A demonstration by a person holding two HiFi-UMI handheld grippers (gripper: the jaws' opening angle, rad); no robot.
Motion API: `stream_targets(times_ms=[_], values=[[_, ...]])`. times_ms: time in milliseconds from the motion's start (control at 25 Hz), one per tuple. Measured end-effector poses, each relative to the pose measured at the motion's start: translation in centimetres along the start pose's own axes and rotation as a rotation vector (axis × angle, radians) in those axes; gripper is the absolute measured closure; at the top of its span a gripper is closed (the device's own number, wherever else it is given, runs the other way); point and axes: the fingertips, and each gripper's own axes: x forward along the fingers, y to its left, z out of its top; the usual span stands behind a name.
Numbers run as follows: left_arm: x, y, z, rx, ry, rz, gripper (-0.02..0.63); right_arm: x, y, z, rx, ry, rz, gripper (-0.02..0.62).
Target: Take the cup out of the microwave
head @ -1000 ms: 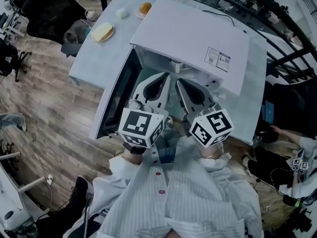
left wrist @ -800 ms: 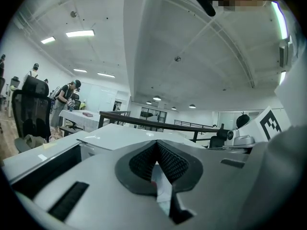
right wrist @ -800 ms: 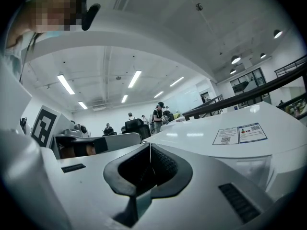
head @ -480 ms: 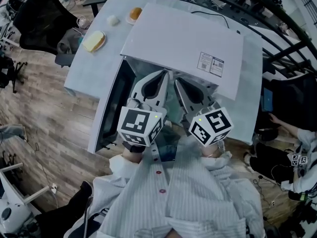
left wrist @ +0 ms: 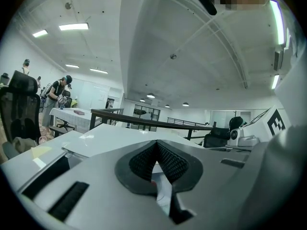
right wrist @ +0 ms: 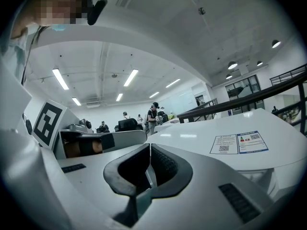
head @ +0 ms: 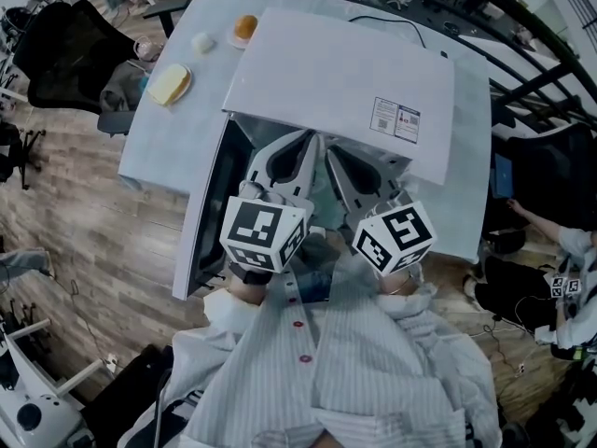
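approach is judged in hand: the left white two-jaw gripper (left wrist: 156,145) and right white two-jaw gripper (right wrist: 149,147) are held closed and empty before the open white box microwave (head: 345,73) at the near edge of the white table (head: 173,147); the cup, unseen, is presumed inside, so jaws must be opened first.

place: open-plan office | cues: office chair (head: 56,40), desks (left wrist: 72,113), strip lights (left wrist: 73,27)

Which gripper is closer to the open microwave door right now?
Left. The left gripper is right beside the microwave door, at the opening's door side; the right gripper is next to it, farther from the door.
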Motion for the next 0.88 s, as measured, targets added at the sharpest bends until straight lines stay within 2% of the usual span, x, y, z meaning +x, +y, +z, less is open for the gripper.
stream_targets(times_ms=[280,880], values=[[-0.9,1.0,-1.5,-0.012,0.034,0.006,0.597,0.6,1.1,-1.6,-0.009,0.028,-0.004,0.560],[-2.3,1.9,-5.6,-0.016,0.078,-0.023,0.597,1.6,-0.4,-7.6,-0.065,0.097,-0.126,0.560]])
